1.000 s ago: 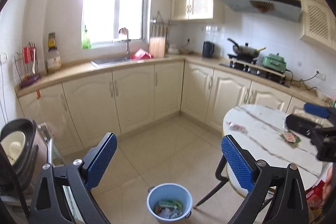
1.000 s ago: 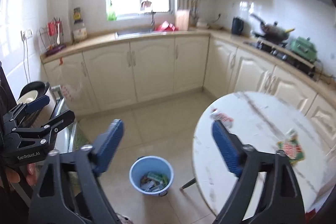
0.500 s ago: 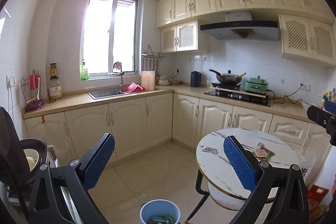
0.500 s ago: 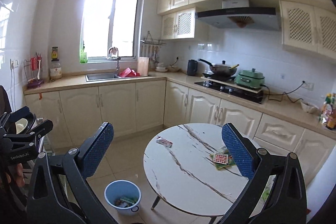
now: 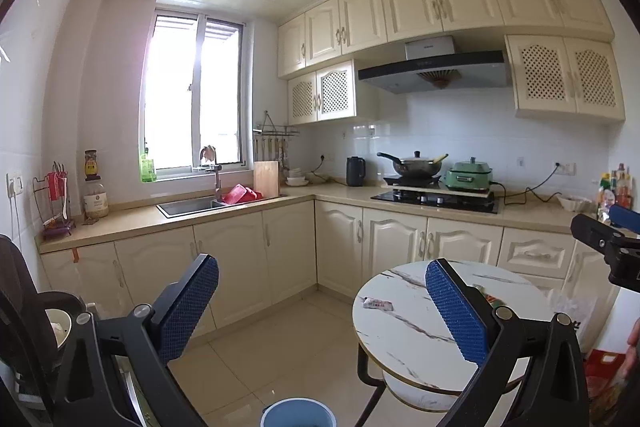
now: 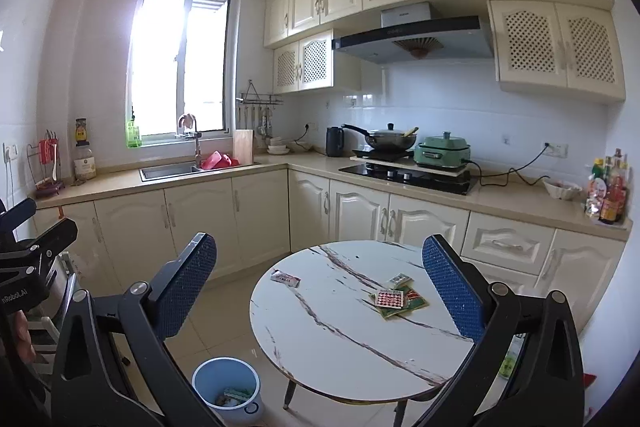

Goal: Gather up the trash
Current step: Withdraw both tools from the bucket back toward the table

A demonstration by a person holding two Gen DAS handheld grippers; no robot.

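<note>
A round white marble table [image 6: 320,339] holds a pink wrapper [image 6: 285,277] at its far left and a small pile of red and green wrappers [image 6: 396,299] towards the right. On the floor left of the table stands a blue bin [image 6: 226,385] with some trash inside. My right gripper [image 6: 320,287] hangs open above the table with nothing between its fingers. In the left wrist view my left gripper [image 5: 320,303] is open and empty, with the table [image 5: 404,331], the pink wrapper [image 5: 377,304] and the bin rim [image 5: 298,411] below it.
Cream cabinets and a beige L-shaped counter [image 6: 224,175] run along the far walls, with a sink [image 6: 168,171], a stove with a wok [image 6: 390,141] and a green pot [image 6: 442,151]. Tiled floor [image 5: 280,347] lies between the cabinets and the table. An appliance [image 5: 32,327] stands at the left.
Both cameras have tilted upward and pulled back; the bin slid toward the bottom edge and the ceiling came into view. Both grippers stayed open and empty.
</note>
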